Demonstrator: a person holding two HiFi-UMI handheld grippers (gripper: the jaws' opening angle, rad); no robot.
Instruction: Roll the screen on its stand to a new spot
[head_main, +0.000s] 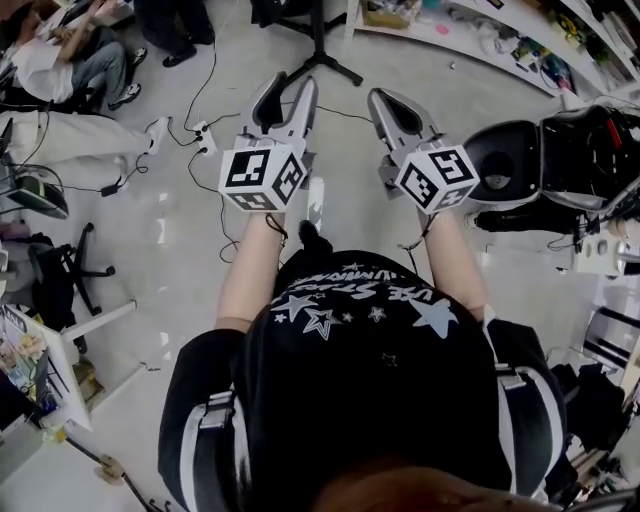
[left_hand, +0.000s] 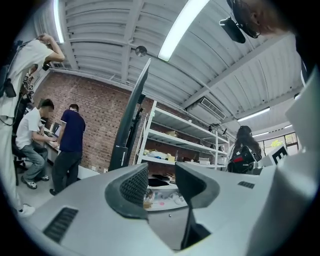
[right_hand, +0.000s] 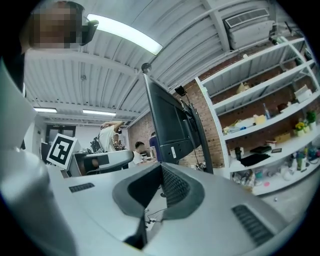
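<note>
The room is a workshop with a pale floor (head_main: 170, 250), a brick wall (left_hand: 97, 107) and long white shelves (left_hand: 186, 144) full of small items. Some people (left_hand: 70, 145) are busy at a desk near the wall, and cables (head_main: 205, 140) lie loose on the floor.

The screen (right_hand: 170, 117) stands tall on its stand (head_main: 320, 45), in front of the shelves. In the left gripper view it shows almost edge-on (left_hand: 131, 117). In the head view only the black foot of the stand is seen, on the floor ahead of both tools and clearly apart from them.

The left tool (left_hand: 161, 172) has its jaws partly apart, and between them there is only open space with the shelves far behind. The right tool (right_hand: 160, 170) has its jaws together at the tips, as far as its own view shows, and it grips nothing. Both tools are held out level in front of the person, side by side (head_main: 292, 85) (head_main: 398, 100), pointing toward the stand.

In my judgement the task is at its very beginning. Neither tool touches the screen or its stand. What remains is nearly everything: to reach the stand, to take hold of it or press against it, and to roll it over the floor to the new spot, with care for the cables near its foot.
</note>
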